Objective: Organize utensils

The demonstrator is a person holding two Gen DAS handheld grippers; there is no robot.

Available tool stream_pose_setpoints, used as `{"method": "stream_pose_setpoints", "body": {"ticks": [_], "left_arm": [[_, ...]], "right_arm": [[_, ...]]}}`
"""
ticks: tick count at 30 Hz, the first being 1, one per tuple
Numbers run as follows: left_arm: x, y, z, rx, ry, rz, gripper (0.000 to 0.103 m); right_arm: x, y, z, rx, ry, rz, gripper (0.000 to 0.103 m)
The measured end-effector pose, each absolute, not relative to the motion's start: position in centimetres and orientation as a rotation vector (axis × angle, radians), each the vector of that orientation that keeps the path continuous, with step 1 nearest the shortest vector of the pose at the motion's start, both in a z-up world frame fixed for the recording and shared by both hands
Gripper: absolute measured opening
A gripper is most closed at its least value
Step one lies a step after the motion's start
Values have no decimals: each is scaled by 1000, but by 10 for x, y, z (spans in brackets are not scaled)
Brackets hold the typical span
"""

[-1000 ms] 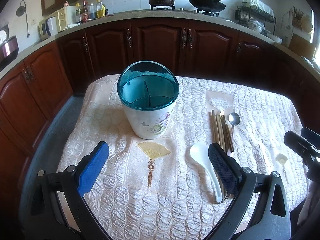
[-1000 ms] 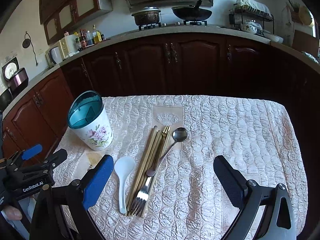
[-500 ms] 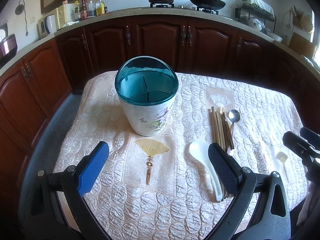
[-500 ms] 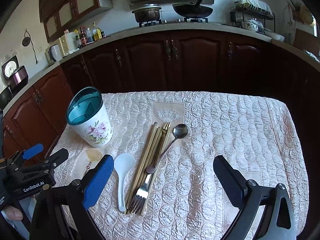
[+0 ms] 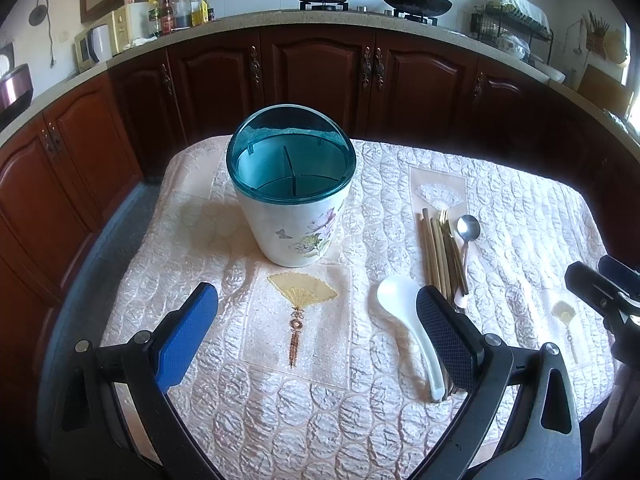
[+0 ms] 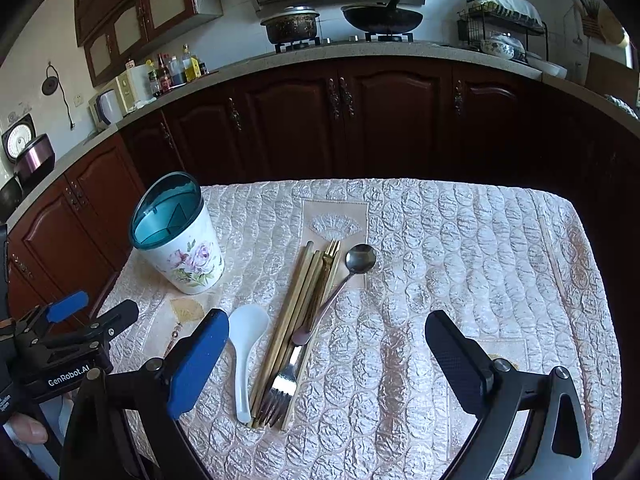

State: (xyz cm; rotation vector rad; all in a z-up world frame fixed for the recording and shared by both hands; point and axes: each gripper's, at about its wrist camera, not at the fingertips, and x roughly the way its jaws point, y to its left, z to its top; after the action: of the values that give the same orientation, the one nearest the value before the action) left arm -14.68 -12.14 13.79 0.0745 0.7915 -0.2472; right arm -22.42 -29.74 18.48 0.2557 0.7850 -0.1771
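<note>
A white floral utensil holder [image 5: 294, 200] with a teal divided insert stands on the quilted table; it also shows at the left in the right wrist view [image 6: 178, 240]. To its right lie a white ceramic spoon [image 5: 408, 322] [image 6: 245, 344], gold chopsticks [image 5: 434, 252] [image 6: 296, 316], a fork [image 6: 280, 390] and a metal spoon [image 5: 467, 236] [image 6: 344, 280]. My left gripper [image 5: 316, 324] is open and empty, in front of the holder. My right gripper [image 6: 326, 348] is open and empty, above the near ends of the utensils.
The quilted cloth [image 6: 460, 264] covers the table. Dark wood cabinets [image 5: 320, 76] and a counter with a pot and wok [image 6: 380, 16] run behind it. The left gripper shows at the left edge of the right wrist view [image 6: 76, 332].
Both grippers have moved slightly forward and lower toward the table. The holder and the utensils have not moved. Both grippers stay open.
</note>
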Motion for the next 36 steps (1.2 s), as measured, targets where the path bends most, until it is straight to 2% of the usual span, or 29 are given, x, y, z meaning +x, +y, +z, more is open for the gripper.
{"method": "stream_pose_setpoints", "body": {"ticks": [21,23,28,30,34,36], "left_arm": [[-135,-120,116,50,869,-272,100],[-131,-118,111,30,896,-290,98],[-120,-123,99,2,960,-356,81],[-115,-127,95,-4,983,-386,79],[-106,-137,88,-8,1002,-410,78],[-101,-141,82,-6,1011,-407,78]], "right_arm": [[-222,-302,173,258,822,-173,95],[-221,-304,169,265,828,-165,93],[-212,-309,158,277,852,-120,82],[-206,-313,154,278,858,-112,80],[-187,-324,140,313,895,-82,64],[-174,-331,132,340,918,-67,60]]}}
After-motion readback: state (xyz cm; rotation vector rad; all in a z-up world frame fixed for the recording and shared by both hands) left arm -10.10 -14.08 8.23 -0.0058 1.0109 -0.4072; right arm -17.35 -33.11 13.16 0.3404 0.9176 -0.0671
